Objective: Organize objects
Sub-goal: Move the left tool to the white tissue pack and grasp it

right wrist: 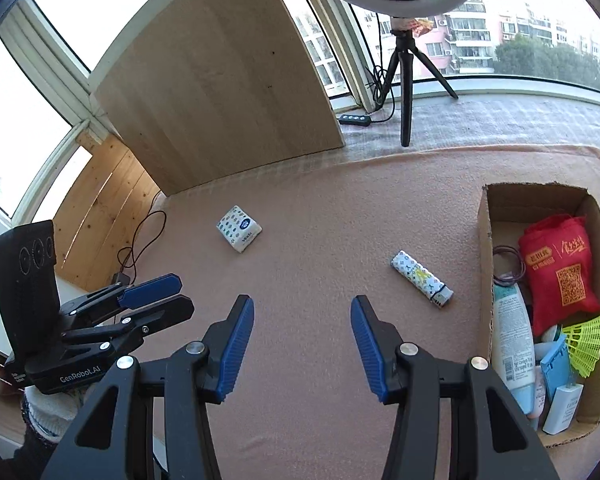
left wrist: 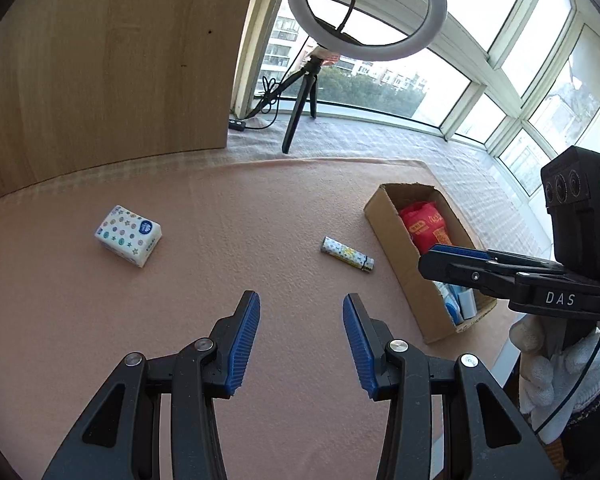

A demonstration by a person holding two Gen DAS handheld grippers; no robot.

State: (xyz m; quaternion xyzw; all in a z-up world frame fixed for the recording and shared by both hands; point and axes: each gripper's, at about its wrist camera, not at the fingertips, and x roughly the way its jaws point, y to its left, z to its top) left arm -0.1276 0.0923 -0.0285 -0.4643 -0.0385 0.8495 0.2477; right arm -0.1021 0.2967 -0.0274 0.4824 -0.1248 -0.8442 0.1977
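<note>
A patterned white tissue pack (left wrist: 128, 235) (right wrist: 239, 228) lies on the pink mat, far left of centre. A patterned lighter (left wrist: 347, 255) (right wrist: 422, 279) lies flat near the open cardboard box (left wrist: 384, 216) (right wrist: 485, 240). The box holds a red bag (right wrist: 556, 272), a white tube (right wrist: 510, 332), a yellow-green shuttlecock (right wrist: 586, 340) and other small items. My left gripper (left wrist: 301, 298) (right wrist: 168, 294) hovers open and empty over the mat, short of the lighter. My right gripper (right wrist: 302, 300) (left wrist: 440, 260) is open and empty too, left of the box in its own view.
A ring light on a black tripod (left wrist: 300, 112) (right wrist: 406, 92) stands behind the mat, with a cable and an inline controller (right wrist: 355, 119). A wooden board (left wrist: 112, 60) leans upright at the back left. Windows run round the back. A white-gloved hand (left wrist: 556, 364) holds the right gripper.
</note>
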